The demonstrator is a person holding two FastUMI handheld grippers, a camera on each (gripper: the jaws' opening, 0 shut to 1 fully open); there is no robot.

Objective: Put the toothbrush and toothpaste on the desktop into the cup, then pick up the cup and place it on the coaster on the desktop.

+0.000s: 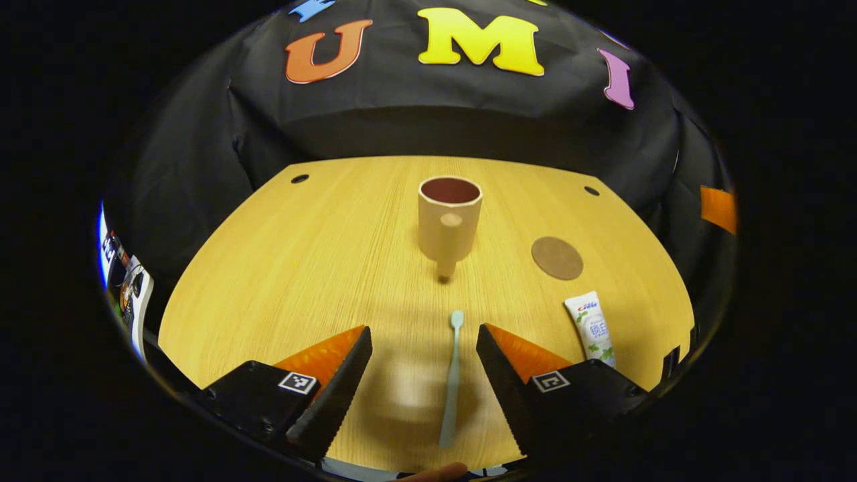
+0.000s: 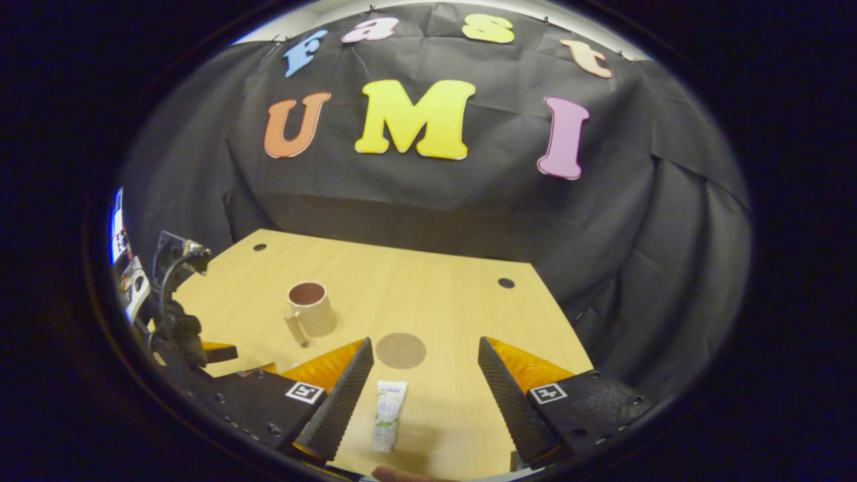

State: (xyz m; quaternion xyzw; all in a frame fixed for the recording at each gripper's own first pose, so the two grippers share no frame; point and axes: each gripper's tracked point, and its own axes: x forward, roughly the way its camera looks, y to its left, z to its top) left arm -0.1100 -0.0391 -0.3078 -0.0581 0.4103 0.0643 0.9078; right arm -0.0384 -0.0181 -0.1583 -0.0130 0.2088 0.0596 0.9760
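Between the spread fingers of the left tool [image 1: 424,375], the toothbrush [image 1: 451,381] lies flat on the worktop [image 1: 301,268], head toward the cup [image 1: 449,217]. It looks light, stiff and thin (mid-handle seems best). Nearby, the toothpaste [image 2: 388,415], probably soft, lies before the wide-open right tool [image 2: 423,391], short of the coaster [image 2: 400,350].

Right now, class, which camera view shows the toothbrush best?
The left gripper view: the toothbrush lies full length on the desktop between that tool's open fingers, head pointing toward the cup. In the right gripper view I cannot make it out.
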